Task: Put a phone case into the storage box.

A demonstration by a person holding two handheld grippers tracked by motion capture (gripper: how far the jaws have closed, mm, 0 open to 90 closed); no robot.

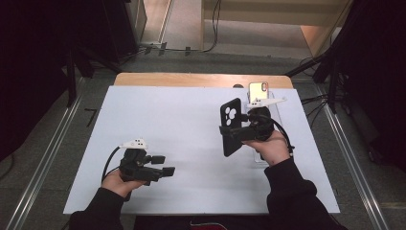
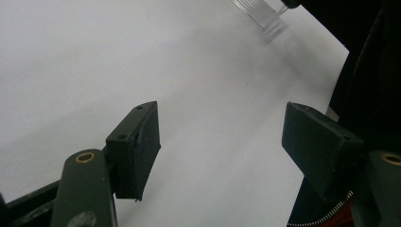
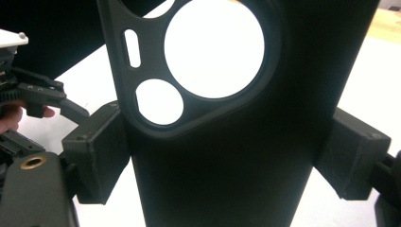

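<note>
Two grippers are in my view. Right gripper (image 1: 230, 134), at about 3 o'clock on the white table (image 1: 182, 120), has its jaws pressed on both long edges of a black phone case (image 3: 227, 156), held upright above the surface. Left gripper (image 1: 163, 165), at 7 o'clock, gapes wide and holds nothing.

Phone case (image 1: 231, 125) right of centre on table (image 1: 182, 120); phone (image 1: 258, 90) behind it.

High view from above, facing the white table (image 1: 191, 143); both claw-mounted views close over that same tabletop.
</note>
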